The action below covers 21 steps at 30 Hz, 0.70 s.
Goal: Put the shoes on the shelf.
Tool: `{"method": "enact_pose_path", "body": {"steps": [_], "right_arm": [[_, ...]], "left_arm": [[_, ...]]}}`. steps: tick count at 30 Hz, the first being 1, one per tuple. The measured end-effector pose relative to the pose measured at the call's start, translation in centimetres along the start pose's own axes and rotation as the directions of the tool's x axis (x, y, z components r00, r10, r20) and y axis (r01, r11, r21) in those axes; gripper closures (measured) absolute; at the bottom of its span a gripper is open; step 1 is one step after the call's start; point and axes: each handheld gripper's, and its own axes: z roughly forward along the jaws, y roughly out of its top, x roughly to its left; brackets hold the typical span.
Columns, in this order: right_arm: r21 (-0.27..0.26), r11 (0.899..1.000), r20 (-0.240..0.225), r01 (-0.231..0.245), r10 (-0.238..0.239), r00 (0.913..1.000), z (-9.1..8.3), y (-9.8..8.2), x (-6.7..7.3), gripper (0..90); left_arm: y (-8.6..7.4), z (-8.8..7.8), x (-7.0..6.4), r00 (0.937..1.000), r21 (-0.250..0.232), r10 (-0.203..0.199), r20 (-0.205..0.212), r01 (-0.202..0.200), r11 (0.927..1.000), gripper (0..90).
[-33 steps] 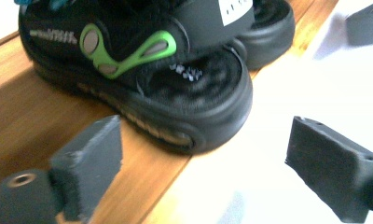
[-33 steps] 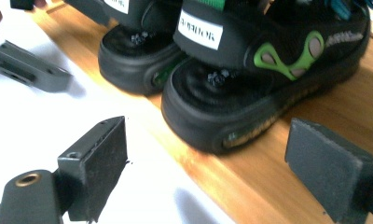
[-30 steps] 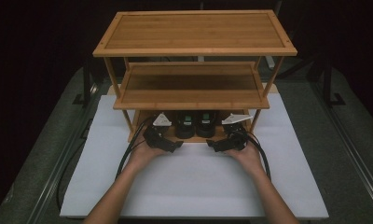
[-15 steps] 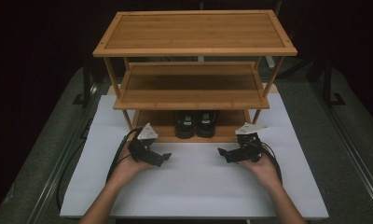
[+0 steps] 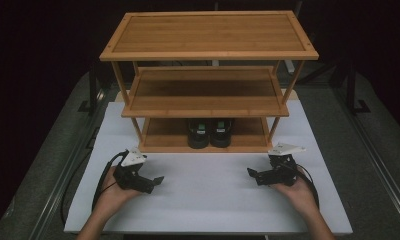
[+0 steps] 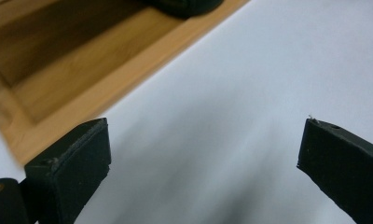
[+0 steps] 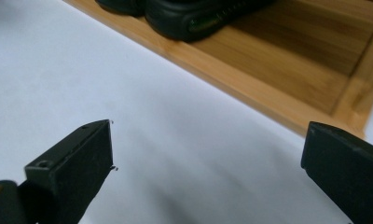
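A pair of black shoes with green marks stands side by side on the bottom board of a three-tier bamboo rack. My left gripper rests low over the white mat, in front of the rack's left end and pointing inward. It is open with nothing between its jaws, which have just been opening. The left gripper view shows its fingers wide apart over bare mat. My right gripper mirrors it at the right, open and empty. In the right gripper view the shoes lie beyond the rack's front rail.
The white mat covers the table in front of the rack. Grey table surface and metal rails flank the mat. The rack's middle shelf and top shelf carry nothing. Cables trail from both grippers beside the hands.
Both hands have drawn back from the bottom shelf toward the person and spread apart, left going left and right going right. The shoes stay on the bottom board.
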Motion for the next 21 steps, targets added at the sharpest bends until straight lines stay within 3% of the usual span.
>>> {"method": "enact_pose_path", "body": {"steps": [8, 11, 21], "right_arm": [[0.019, 1.000, 0.023, -0.016, 0.016, 0.9996, -1.5, -2.3, -0.3, 1.7], [0.021, 0.999, 0.030, -0.026, 0.026, 0.9992, -2.7, -4.0, -0.4, 1.7], [0.043, 0.999, 0.080, -0.030, 0.026, 0.9964, -4.6, -6.2, -1.0, 1.7]], "left_arm": [[-2.1, -1.4, 0.0, 0.9997, 0.035, 0.001, -0.025, 0.000, 0.9994, 2.1], [-3.1, -2.1, -0.1, 0.9995, 0.035, -0.007, -0.032, 0.008, 0.9993, 2.0], [-6.4, -3.8, -0.5, 0.9970, 0.054, -0.024, -0.073, 0.028, 0.9981, 2.1]]}}
